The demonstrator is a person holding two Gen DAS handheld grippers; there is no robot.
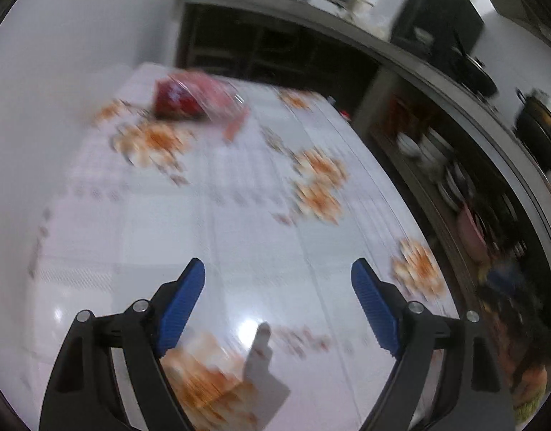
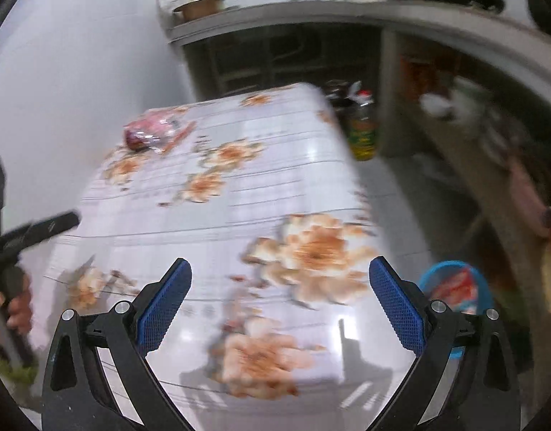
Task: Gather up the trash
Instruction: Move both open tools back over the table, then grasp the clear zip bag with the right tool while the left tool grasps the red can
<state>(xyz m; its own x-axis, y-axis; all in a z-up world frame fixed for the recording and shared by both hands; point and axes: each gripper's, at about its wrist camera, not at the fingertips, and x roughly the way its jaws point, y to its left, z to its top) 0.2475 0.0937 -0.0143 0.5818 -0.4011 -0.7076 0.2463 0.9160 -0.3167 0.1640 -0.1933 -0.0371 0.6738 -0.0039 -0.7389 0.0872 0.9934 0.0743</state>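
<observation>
I see the table (image 2: 239, 194), covered in a floral cloth, filling both views. A blue bin (image 2: 455, 287) sits on the floor beside its right edge. The red plastic wrapper (image 1: 189, 98) lies at the far left corner, well apart from both grippers. Left gripper (image 1: 278, 305): jaws wide apart, empty. Right gripper (image 2: 280, 303): jaws wide apart, empty.

Motion blur smears the red wrapper (image 1: 189, 102) and blue bin (image 2: 455, 294), half hidden.
</observation>
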